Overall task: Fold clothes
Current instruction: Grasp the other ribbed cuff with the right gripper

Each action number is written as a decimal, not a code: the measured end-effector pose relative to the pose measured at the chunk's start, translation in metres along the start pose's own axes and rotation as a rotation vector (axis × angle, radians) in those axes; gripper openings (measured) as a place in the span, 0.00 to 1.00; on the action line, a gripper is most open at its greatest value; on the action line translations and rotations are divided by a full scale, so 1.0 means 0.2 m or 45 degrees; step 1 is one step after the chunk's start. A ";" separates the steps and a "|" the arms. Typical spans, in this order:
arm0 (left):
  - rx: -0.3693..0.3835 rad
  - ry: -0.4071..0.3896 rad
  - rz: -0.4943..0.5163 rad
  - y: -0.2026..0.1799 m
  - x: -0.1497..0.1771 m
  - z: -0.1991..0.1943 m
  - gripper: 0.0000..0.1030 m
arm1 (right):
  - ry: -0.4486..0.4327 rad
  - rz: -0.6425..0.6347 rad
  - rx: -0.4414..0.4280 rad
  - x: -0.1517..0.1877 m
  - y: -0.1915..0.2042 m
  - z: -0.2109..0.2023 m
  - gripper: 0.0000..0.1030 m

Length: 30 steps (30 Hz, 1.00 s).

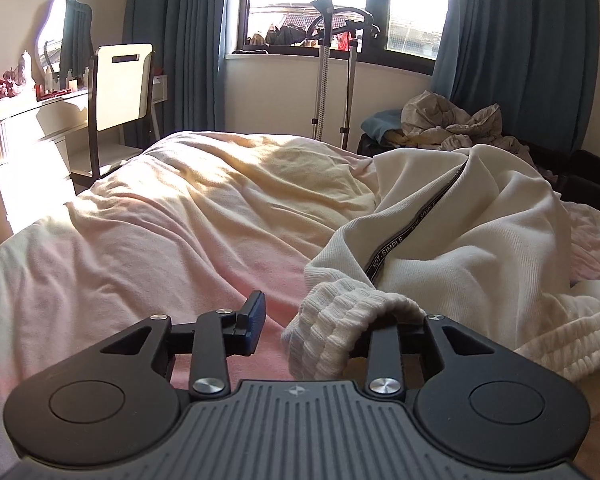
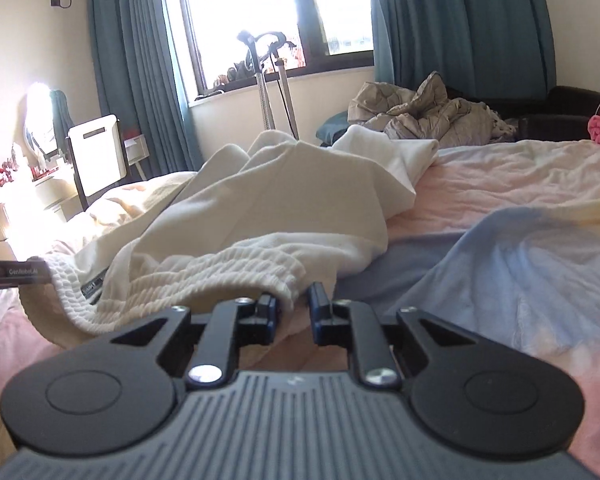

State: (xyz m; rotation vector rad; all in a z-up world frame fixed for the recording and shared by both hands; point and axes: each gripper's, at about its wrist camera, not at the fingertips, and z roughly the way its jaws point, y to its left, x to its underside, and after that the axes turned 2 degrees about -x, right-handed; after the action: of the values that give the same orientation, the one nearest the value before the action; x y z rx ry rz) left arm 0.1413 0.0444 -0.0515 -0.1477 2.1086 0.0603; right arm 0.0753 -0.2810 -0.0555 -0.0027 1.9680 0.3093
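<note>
Fold is barely started. The cream-white knit garment with ribbed elastic waistband and black "NOT SIMPLE" tape (image 1: 440, 240) lies rumpled in a heap on the bed with pink-to-cream fleece blanket (image 1: 140, 248), no clean crease or flat panel visible

Left tool (image 1: 324, 328): jaws wide apart, the ribbed hem (image 1: 340, 332) is draped over the right-hand finger and hides it, so the cloth hangs on it, not clamped

Right tool (image 2: 294, 312): jaws parted with a narrow gap, a corner of the ribbed waistband (image 2: 220, 280) sits at or just inside the gap; it doesn't look pinched, but the view is too foreshortened to be sure

Left to do, by my read: secure both hem corners, spread the garment flat, then all folds
</note>
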 end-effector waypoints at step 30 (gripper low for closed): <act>-0.071 -0.012 -0.011 0.01 0.04 0.10 0.57 | 0.185 0.120 0.015 0.07 -0.10 0.15 0.27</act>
State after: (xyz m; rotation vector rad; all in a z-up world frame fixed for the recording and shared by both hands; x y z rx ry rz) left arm 0.1535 0.0482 -0.0677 -0.1898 2.0980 0.1141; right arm 0.0993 -0.2909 -0.0840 0.0772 2.1180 0.3679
